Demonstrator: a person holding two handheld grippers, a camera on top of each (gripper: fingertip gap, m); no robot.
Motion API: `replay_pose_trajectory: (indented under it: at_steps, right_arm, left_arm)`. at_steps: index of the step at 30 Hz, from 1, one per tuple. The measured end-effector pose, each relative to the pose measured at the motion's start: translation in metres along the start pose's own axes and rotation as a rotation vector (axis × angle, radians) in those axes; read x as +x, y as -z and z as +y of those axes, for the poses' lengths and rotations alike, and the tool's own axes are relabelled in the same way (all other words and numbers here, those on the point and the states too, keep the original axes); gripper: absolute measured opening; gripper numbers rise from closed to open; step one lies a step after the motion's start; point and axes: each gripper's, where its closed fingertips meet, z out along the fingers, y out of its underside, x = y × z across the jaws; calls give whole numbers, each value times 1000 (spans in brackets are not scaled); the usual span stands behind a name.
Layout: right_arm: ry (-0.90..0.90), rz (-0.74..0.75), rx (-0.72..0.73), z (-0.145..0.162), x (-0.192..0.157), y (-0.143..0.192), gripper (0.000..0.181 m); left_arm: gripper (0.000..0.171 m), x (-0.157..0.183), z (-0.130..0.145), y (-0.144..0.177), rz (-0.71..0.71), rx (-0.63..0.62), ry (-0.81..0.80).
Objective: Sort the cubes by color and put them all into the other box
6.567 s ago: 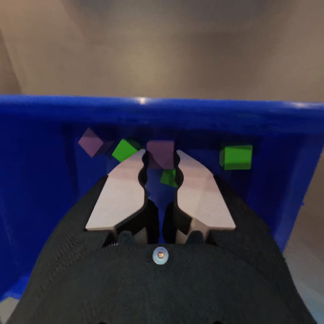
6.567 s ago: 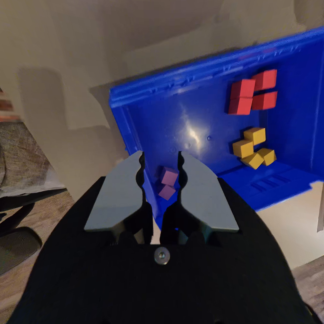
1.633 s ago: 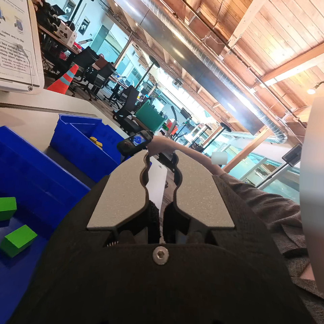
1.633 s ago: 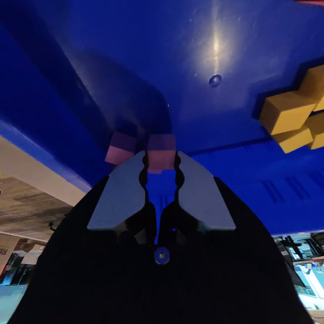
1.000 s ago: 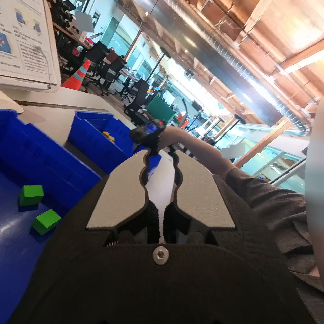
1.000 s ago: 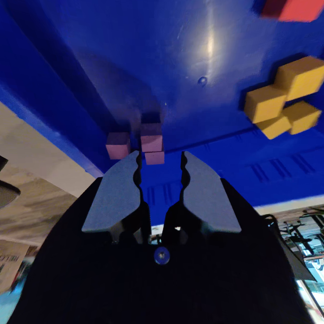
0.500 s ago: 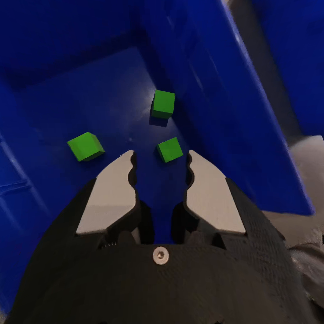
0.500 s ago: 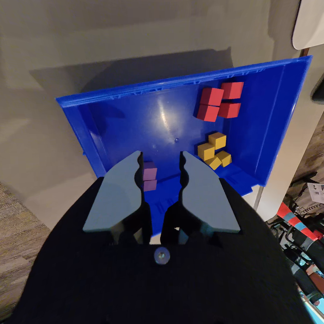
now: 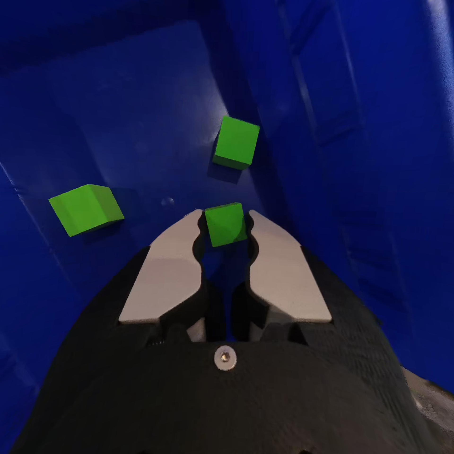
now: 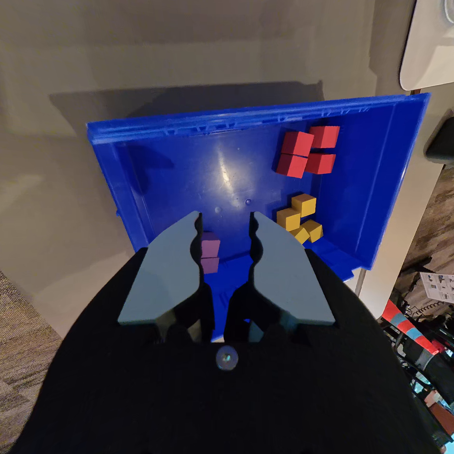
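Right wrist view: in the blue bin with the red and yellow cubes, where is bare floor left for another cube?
The blue bin has bare floor across its middle and far left, bordered by the left wall and the purple cubes. The right side is crowded: red cubes and yellow cubes cluster along the wall. The right gripper hangs open above.

No writing can be read in either view. In the right wrist view a printed sheet (image 10: pixel 439 286) lies at the right edge, below the bench (image 10: pixel 73 172), its print too small to make out. The blue bin (image 10: pixel 152 186) with its cubes, and the bin (image 9: pixel 344 122) in the left wrist view, show no labels or numbers.
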Motion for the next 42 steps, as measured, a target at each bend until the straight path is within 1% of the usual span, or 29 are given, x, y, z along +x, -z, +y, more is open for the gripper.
replay_pose_trajectory:
  at_steps: [1, 2, 3, 4, 5, 7, 8, 9, 12, 15, 17, 18, 21, 25, 26, 29, 30, 32, 33, 35, 37, 40, 42]
  right_arm:
    - [0, 10, 3, 1, 1, 0, 36]
    - [-1, 22, 15, 0, 3, 1, 36]
    - [-4, 41, 42, -4, 5, 3, 36]
    - [-3, 60, 95, -13, 7, 5, 36]
    - [2, 85, 184, -27, 8, 11, 35]
    - [4, 150, 429, -67, 7, 30, 34]
    - [1, 170, 550, -87, 3, 42, 34]
    - [3, 189, 653, -105, -2, 53, 34]
    - [3, 239, 853, -154, -13, 82, 38]
    - [-44, 192, 996, -194, -26, 101, 44]
    - [-65, 194, 1032, -212, -29, 106, 46]
    - [-65, 219, 1044, -218, -28, 109, 46]
    - [-35, 258, 1058, -230, -28, 114, 41]
    - [-15, 251, 1033, -236, -30, 113, 33]
    - [-2, 245, 1035, -237, -32, 114, 28]
    - [25, 266, 1006, -236, -35, 114, 27]
    - [36, 285, 993, -234, -34, 114, 27]
    - [52, 305, 983, -229, -32, 117, 26]
    - [48, 298, 978, -225, -31, 119, 26]
    - [45, 302, 945, -212, -26, 121, 26]
    - [47, 319, 879, -191, -16, 122, 27]
    - [19, 285, 716, -143, 4, 113, 27]
    - [24, 215, 591, -107, 7, 101, 27]
  left_arm:
    - [31, 3, -4, 4, 41, 33, 17]
    - [31, 9, -10, 10, 118, 77, 40]
    - [31, 17, -17, 19, 220, 130, 71]
    - [31, 28, -25, 31, 357, 197, 110]
    - [31, 42, -34, 49, 544, 270, 165]
    - [31, 62, -50, 97, 940, 406, 275]
    - [31, 68, -52, 118, 1094, 447, 305]
    - [30, 72, -52, 133, 1202, 465, 315]
    - [29, 89, -47, 164, 1421, 487, 307]
    - [30, 104, -43, 188, 1574, 501, 295]
    - [30, 110, -42, 198, 1624, 510, 290]
    - [30, 114, -41, 202, 1645, 507, 284]
    - [30, 119, -40, 210, 1681, 506, 275]
    - [30, 120, -39, 217, 1717, 512, 266]
    - [30, 120, -39, 218, 1728, 517, 268]
    - [30, 121, -36, 219, 1732, 518, 243]
    - [31, 121, -36, 218, 1718, 527, 239]
    - [55, 119, -39, 216, 1675, 555, 254]
    - [58, 116, -40, 217, 1662, 574, 258]
    - [60, 109, -42, 219, 1619, 613, 263]
    - [59, 102, -41, 218, 1529, 633, 239]
    - [58, 90, -34, 212, 1333, 646, 181]
    - [58, 83, -29, 217, 1268, 664, 139]
